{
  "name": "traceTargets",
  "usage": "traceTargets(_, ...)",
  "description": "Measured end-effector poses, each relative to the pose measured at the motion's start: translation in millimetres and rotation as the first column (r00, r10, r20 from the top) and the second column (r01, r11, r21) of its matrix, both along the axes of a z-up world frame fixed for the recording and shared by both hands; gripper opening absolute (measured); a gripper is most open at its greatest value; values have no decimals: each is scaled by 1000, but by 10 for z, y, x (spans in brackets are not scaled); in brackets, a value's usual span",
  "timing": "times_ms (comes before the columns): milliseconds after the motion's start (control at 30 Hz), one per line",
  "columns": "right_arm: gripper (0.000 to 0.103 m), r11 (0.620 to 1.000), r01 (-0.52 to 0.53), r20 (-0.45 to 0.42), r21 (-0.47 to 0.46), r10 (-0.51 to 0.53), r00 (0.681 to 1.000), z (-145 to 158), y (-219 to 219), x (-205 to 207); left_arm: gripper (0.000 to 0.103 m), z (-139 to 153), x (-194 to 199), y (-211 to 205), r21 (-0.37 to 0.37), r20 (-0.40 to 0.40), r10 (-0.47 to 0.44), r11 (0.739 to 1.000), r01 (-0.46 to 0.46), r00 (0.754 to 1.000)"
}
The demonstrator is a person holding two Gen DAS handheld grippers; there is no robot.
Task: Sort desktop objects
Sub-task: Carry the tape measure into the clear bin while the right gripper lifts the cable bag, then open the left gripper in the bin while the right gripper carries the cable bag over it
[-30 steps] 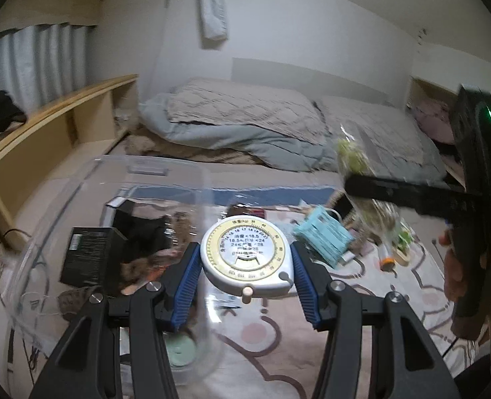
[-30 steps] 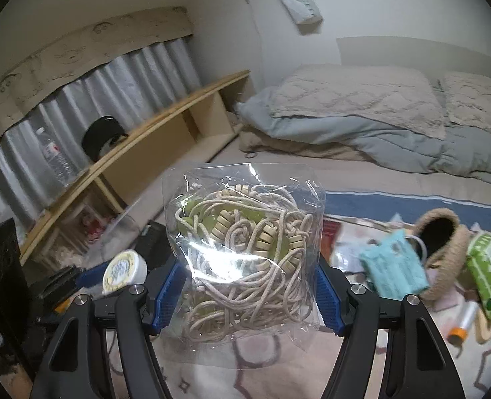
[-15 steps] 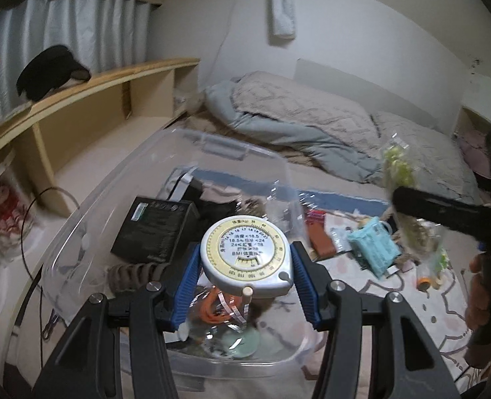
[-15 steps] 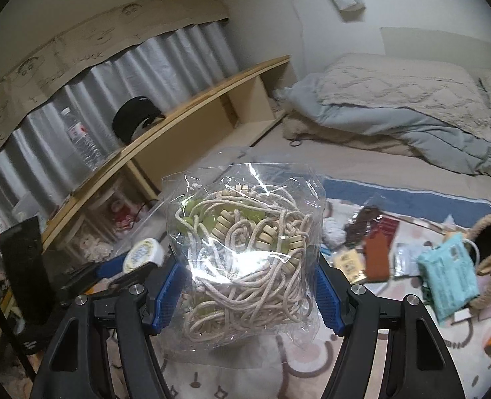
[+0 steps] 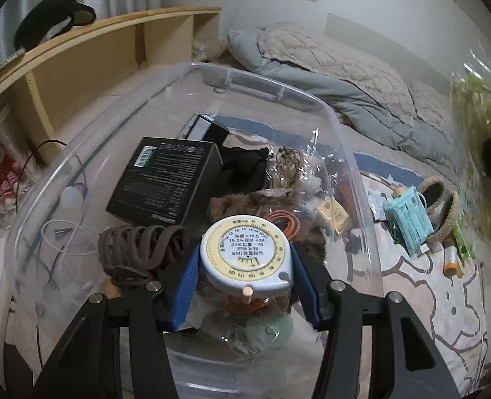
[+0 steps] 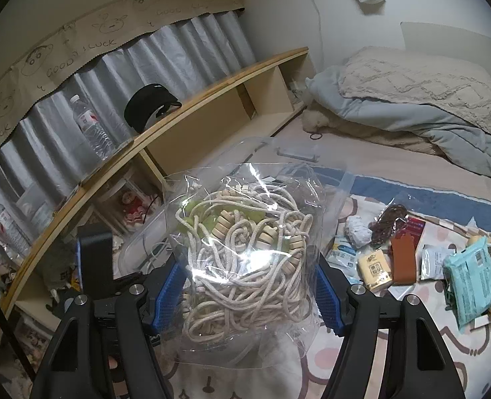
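Left gripper [image 5: 245,279] clamped on round tape measure [image 5: 247,256], held above clear plastic bin [image 5: 342,139], near its front edge. Black box [image 5: 165,183] and brown hair ties [image 5: 135,249] inside bin. Right gripper [image 6: 250,291] clamped on clear bag of cord [image 6: 245,259], over patterned rug [image 6: 445,342], right of bin.

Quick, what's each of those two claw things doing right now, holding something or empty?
Left gripper: closed on the round tape measure.
Right gripper: closed on the clear bag of rope.
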State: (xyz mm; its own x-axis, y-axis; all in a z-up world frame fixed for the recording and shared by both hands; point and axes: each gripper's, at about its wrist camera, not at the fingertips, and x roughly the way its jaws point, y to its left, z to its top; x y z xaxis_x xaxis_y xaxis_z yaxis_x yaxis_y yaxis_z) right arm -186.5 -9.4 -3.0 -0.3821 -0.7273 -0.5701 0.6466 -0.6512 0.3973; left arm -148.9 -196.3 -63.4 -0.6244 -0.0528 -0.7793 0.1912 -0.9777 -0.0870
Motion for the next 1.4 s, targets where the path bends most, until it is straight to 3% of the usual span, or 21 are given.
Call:
traceTargets(33,71,1000,0,0,1,0,1000,-1,-1,-1,62,-10,-8,1,-9,5,10,1000,-10,1000)
traceTargets(67,71,1000,-1,3,2,1,1000,-10,-3,-12,81,-12,-23,10,-30,11,27,999,-27,1000)
traceTargets(133,71,1000,0,9,2,0,1000,-29,-5,-27,88,27,-15,16,-53,-12,42,998,-42,999)
traceTargets(367,71,1000,14,39,4,-14,999,-129,-13,-115,88,209,135,-130,-30,-84,100,994,-103,991)
traceTargets(567,71,999,50,68,-9,-49,996,-194,-119,-190,88,415,328,-330,43,-169,148,989,-143,974)
traceTargets(833,71,996,80,81,32,-82,993,-245,-484,-380,88,605,537,-474,82,-248,182,983,-166,951)
traceTargets(1033,71,984,130,-11,120,-130,991,-171,-727,-695,88,633,599,-553,107,-268,192,980,-169,944)
traceTargets(1233,71,965,187,38,181,-197,980,-330,-990,-965,88,547,553,-603,138,-241,184,978,-154,953)
traceTargets(1400,71,961,194,127,198,-221,967,-529,-1211,-1193,88,481,509,-586,104,-229,161,985,-140,960)
